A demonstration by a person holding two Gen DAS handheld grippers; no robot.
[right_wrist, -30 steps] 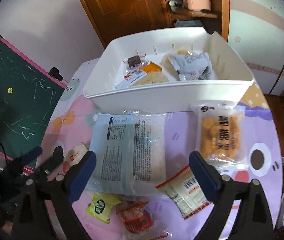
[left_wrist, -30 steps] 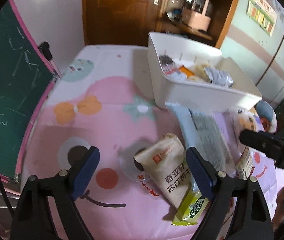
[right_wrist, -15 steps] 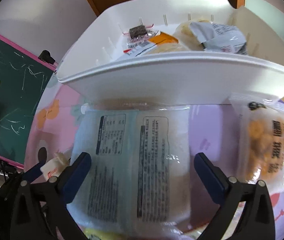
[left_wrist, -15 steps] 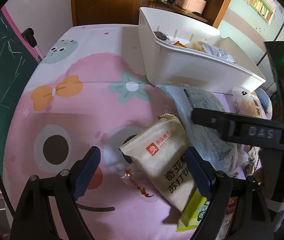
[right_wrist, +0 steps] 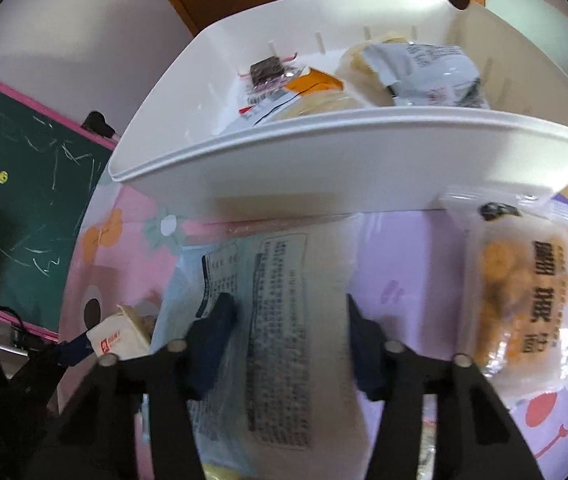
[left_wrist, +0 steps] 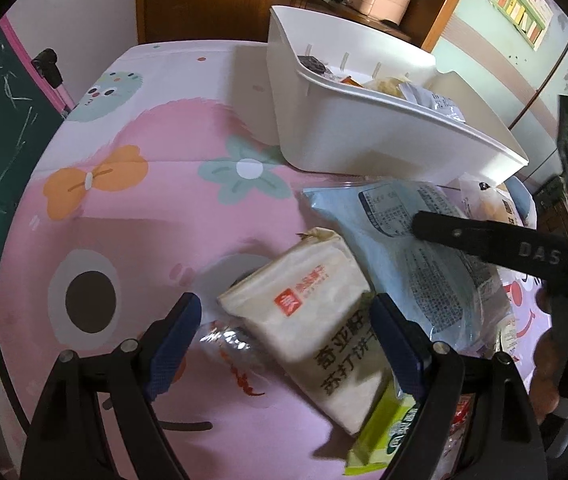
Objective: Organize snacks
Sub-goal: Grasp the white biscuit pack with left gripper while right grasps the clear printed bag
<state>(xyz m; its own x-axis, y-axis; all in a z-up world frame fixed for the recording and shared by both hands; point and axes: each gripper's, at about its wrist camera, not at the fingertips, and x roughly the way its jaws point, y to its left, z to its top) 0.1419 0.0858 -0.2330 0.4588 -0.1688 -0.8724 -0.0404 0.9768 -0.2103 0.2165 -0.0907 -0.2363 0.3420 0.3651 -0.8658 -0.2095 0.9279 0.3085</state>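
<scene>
Roughly:
binned: several packets already in white bin [right_wrist: 364,160]
left: cracker pack [left_wrist: 312,320], pale-blue bag [right_wrist: 276,340], others on table
left gripper [left_wrist: 284,332]: jaws apart around cracker pack
right gripper [right_wrist: 288,340]: jaws apart over pale-blue bag

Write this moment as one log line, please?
left gripper: open over cracker pack | right gripper: open, straddling blue bag | bin: holds snacks

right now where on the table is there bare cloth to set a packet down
Free: the pink cloth left of the white bin, around the orange bow print and flower print. A smaller purple patch lies between the big pale-blue packet and the yellow cookie packet. Crowded: in front of the bin, where the cream cracker packet and green packet overlap.
</scene>
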